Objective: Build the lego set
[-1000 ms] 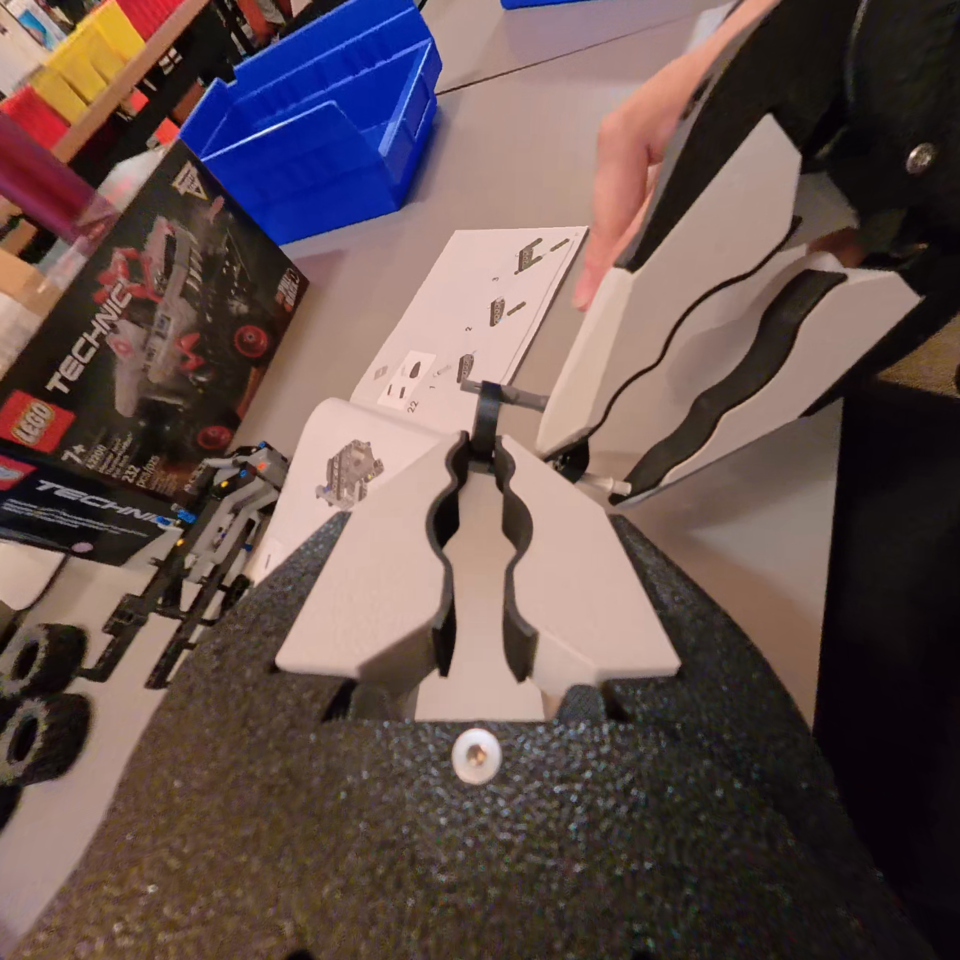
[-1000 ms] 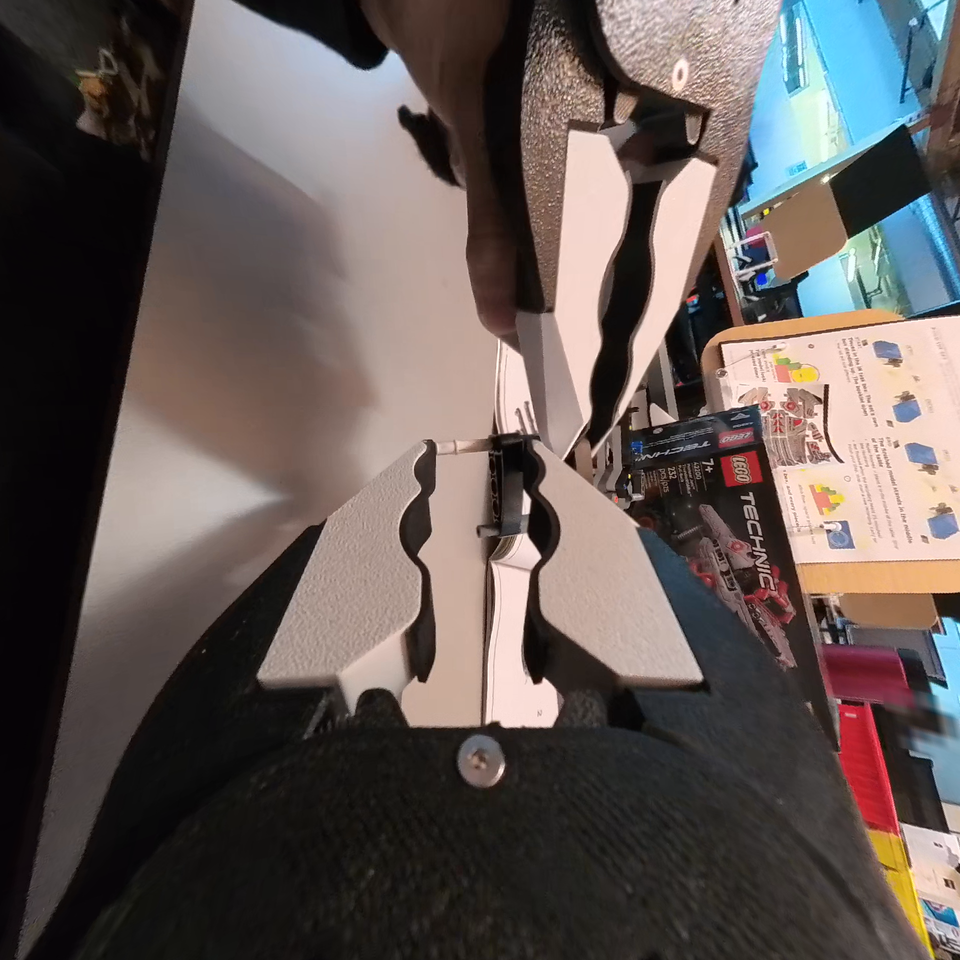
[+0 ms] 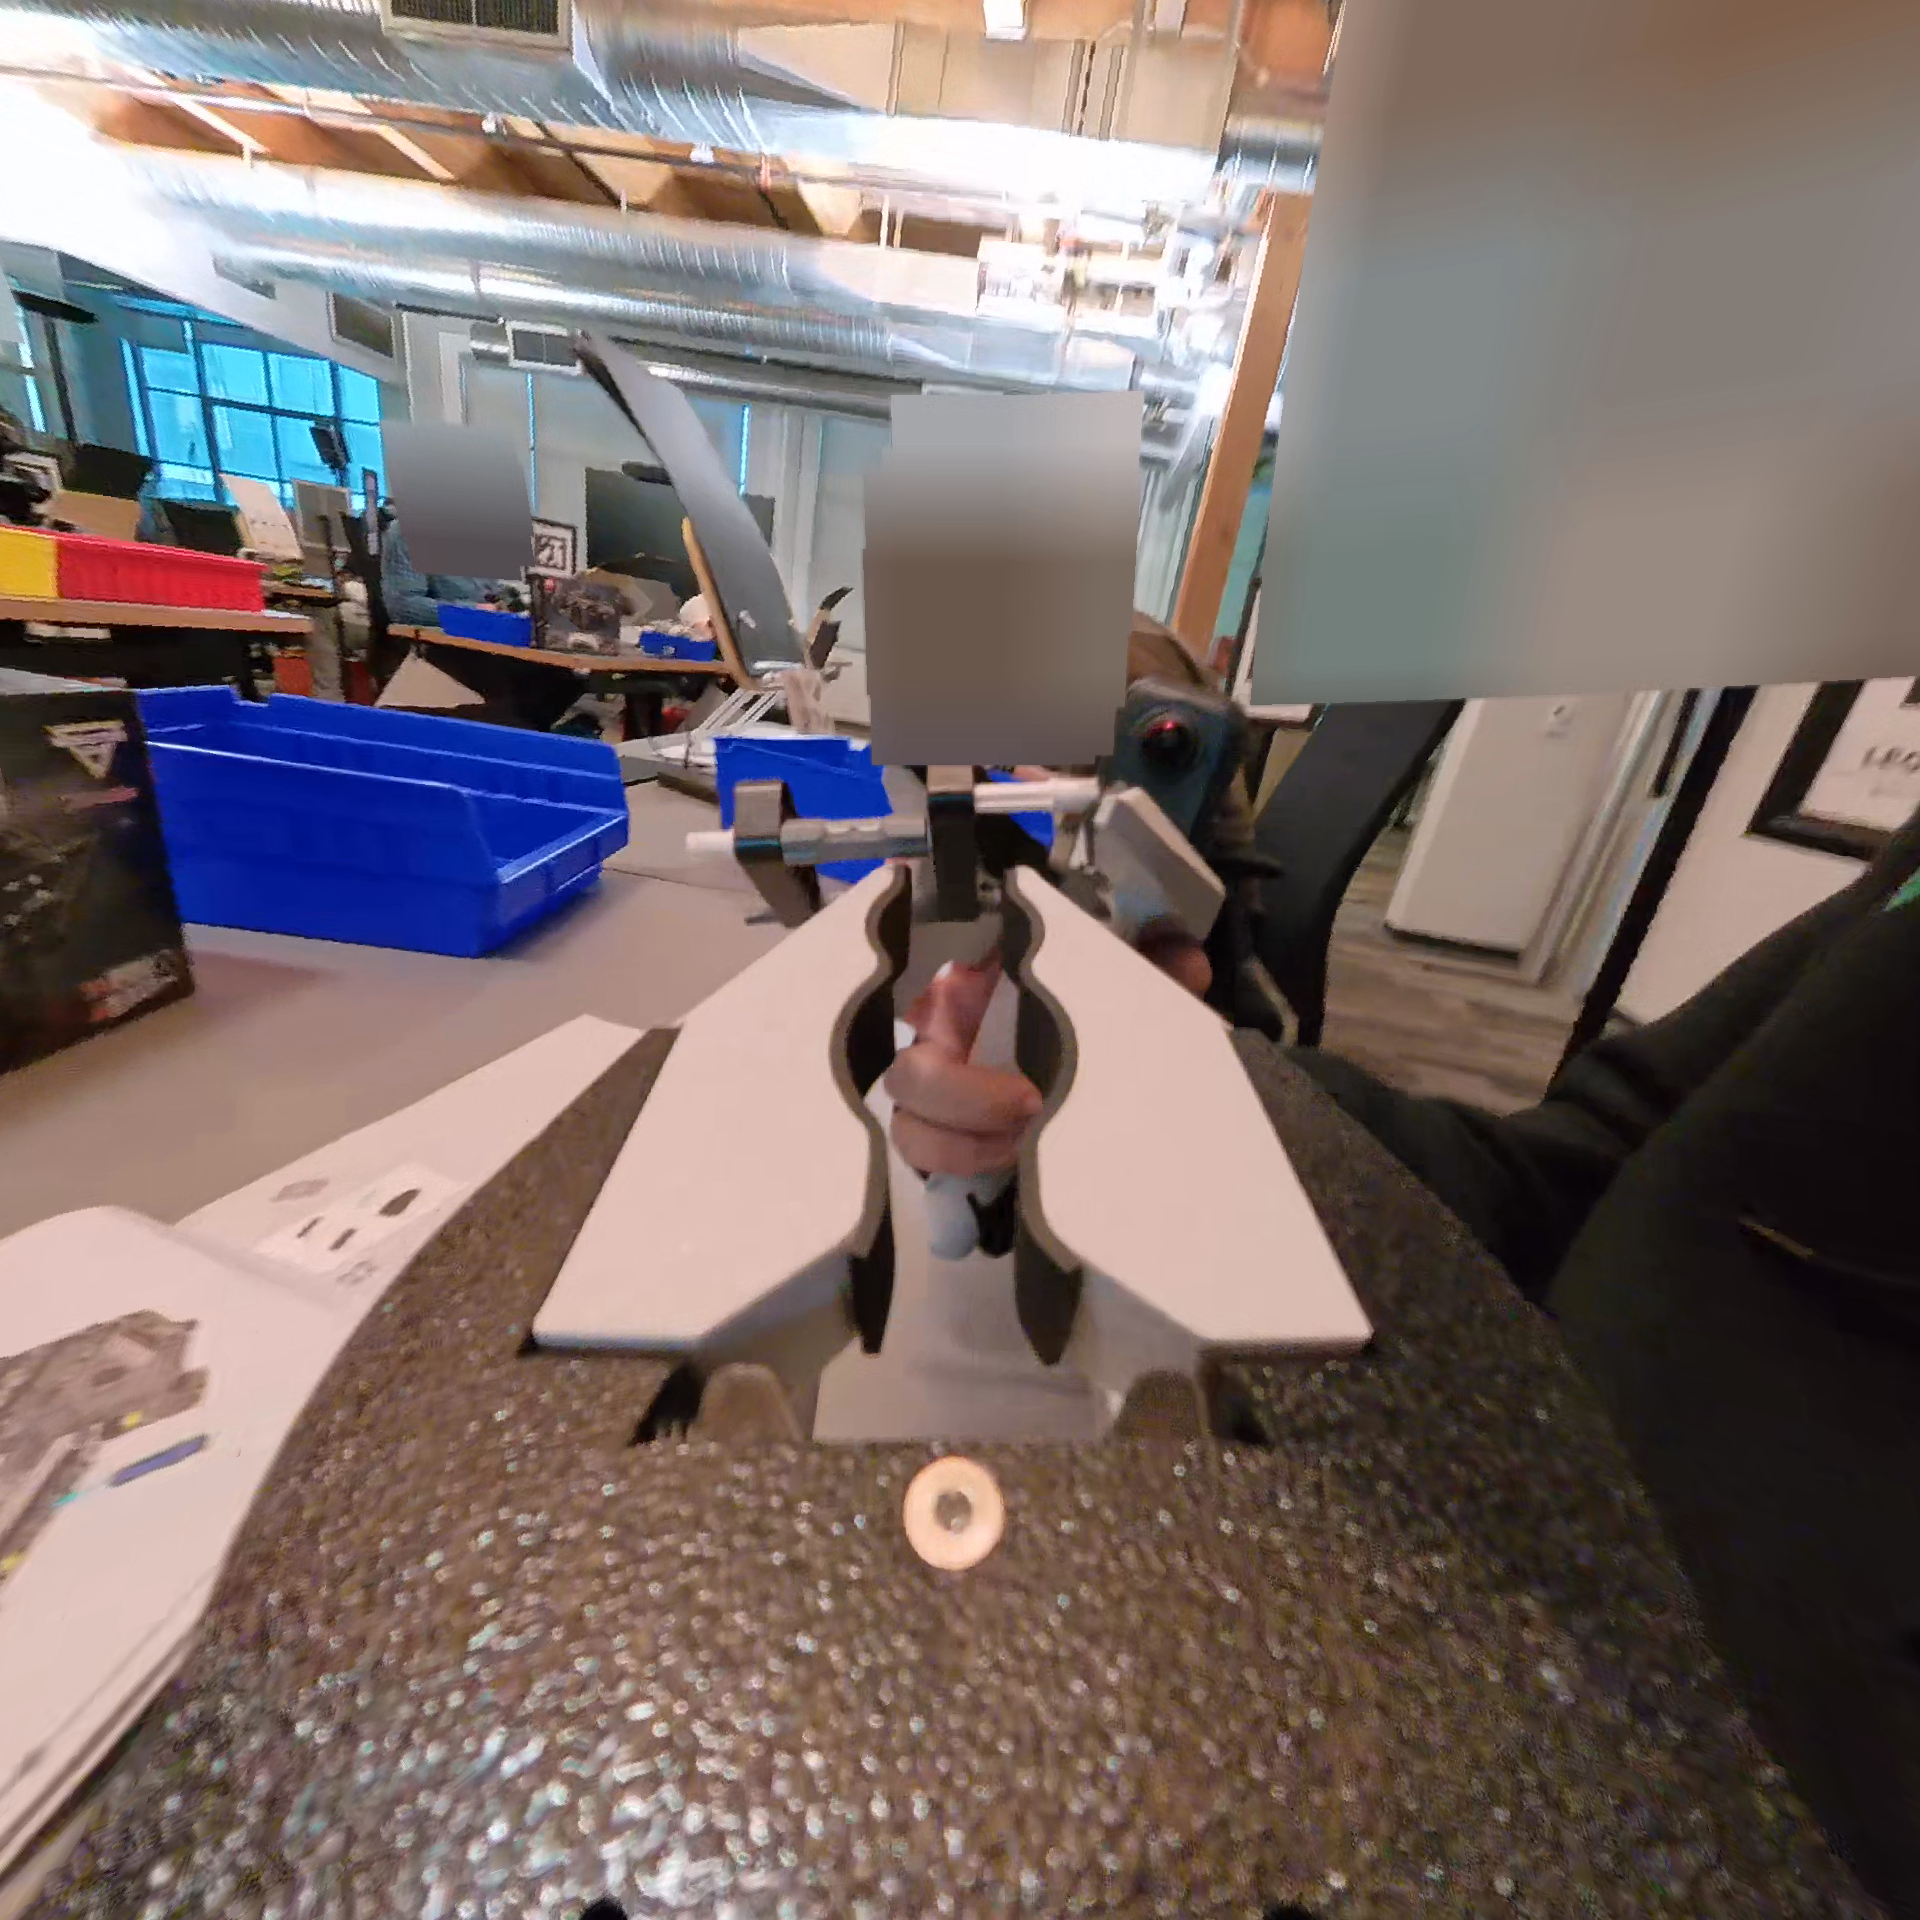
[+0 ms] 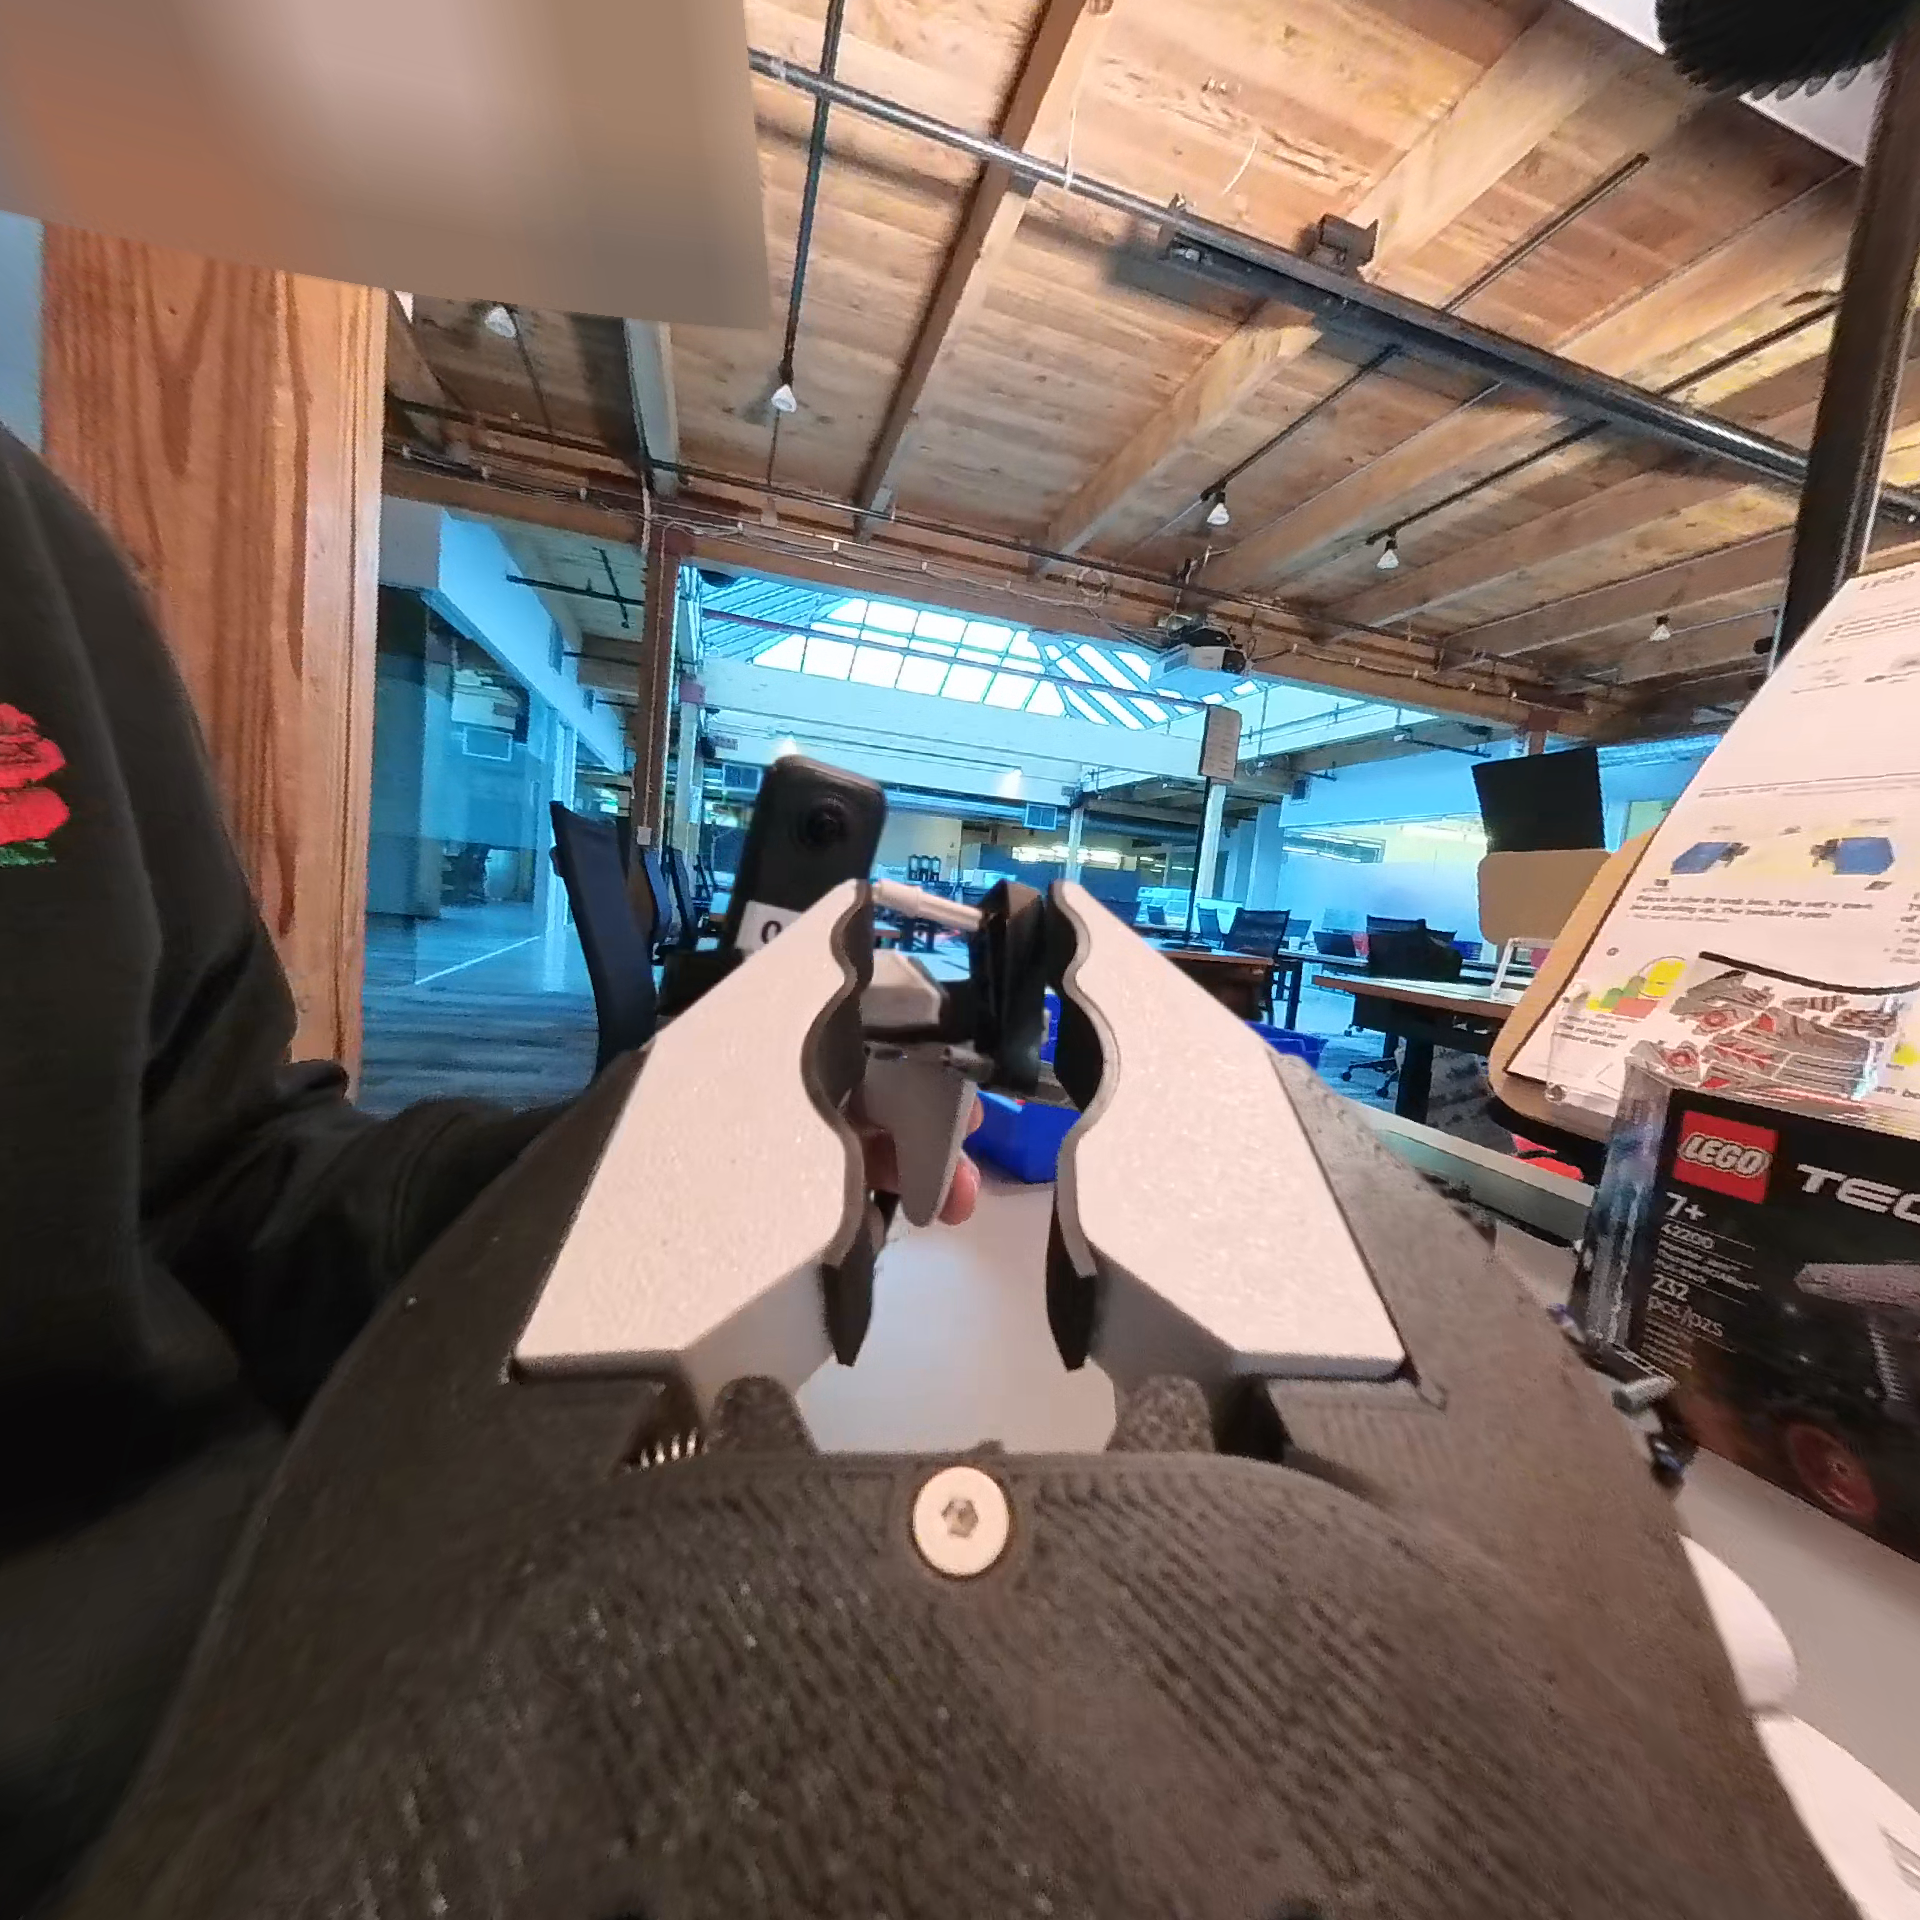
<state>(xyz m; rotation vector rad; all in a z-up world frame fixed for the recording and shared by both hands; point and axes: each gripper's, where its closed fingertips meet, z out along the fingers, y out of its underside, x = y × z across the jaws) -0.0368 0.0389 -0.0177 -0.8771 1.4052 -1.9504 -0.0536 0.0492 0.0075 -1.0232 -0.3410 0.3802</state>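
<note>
The left tool (image 3: 954, 896) was raised above the tabletop (image 3: 343, 1029), its tips pinched on a black lego piece (image 3: 954, 852) crossed by a grey axle (image 3: 852, 837). The right tool (image 4: 961, 930) faced it, part open, its right tip touching the black piece; grip unclear. A blue bin (image 3: 364, 821) sat far left, the lego box (image 4: 1797, 1299) at right.
</note>
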